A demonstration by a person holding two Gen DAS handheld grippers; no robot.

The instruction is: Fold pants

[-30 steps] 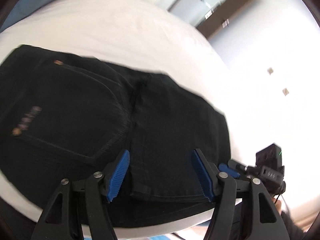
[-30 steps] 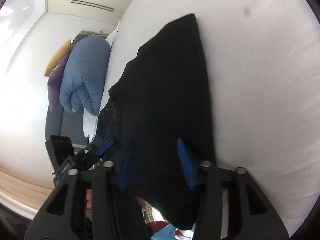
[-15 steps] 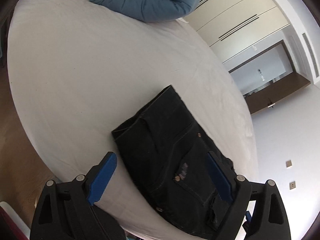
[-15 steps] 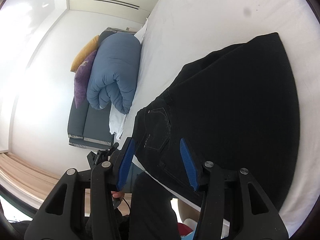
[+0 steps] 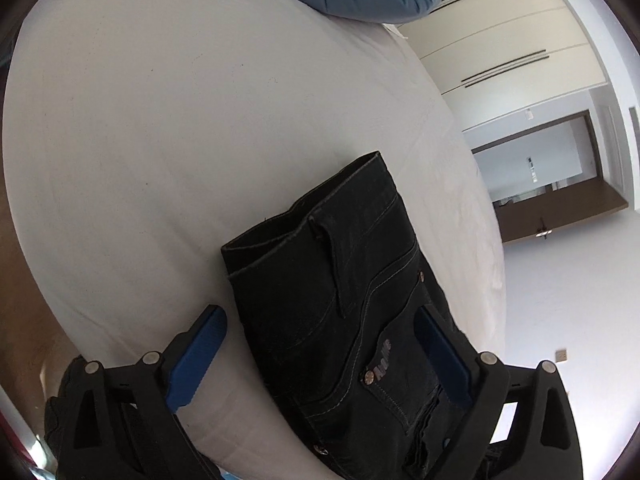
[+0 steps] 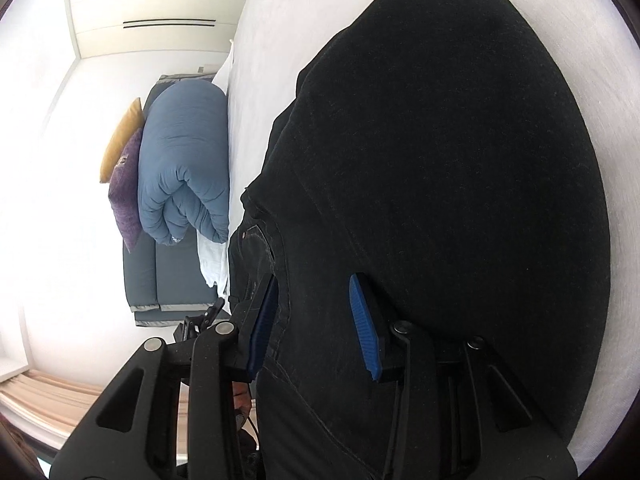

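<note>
Black jeans lie folded on the white bed, with the waistband at the far end and a back pocket with a small logo near me. My left gripper straddles the near end of the jeans. Its jaws are opening wide; the left pad is over the sheet and the right pad sits above the denim, neither pressing. In the right wrist view the jeans fill most of the picture. My right gripper hovers at a seamed edge of the cloth with its jaws closing, and fabric lies between pads that do not pinch it.
A rolled blue duvet lies at the head of the bed, with a purple cushion and a yellow one behind it. A grey padded bench and white cloth sit beyond. Wardrobe doors and a doorway lie past the bed's far side.
My left gripper has swung away from close over the jeans, rolled, and widened its jaws at the pocket end. My right gripper has moved in closer over the cloth and its jaws have narrowed.
</note>
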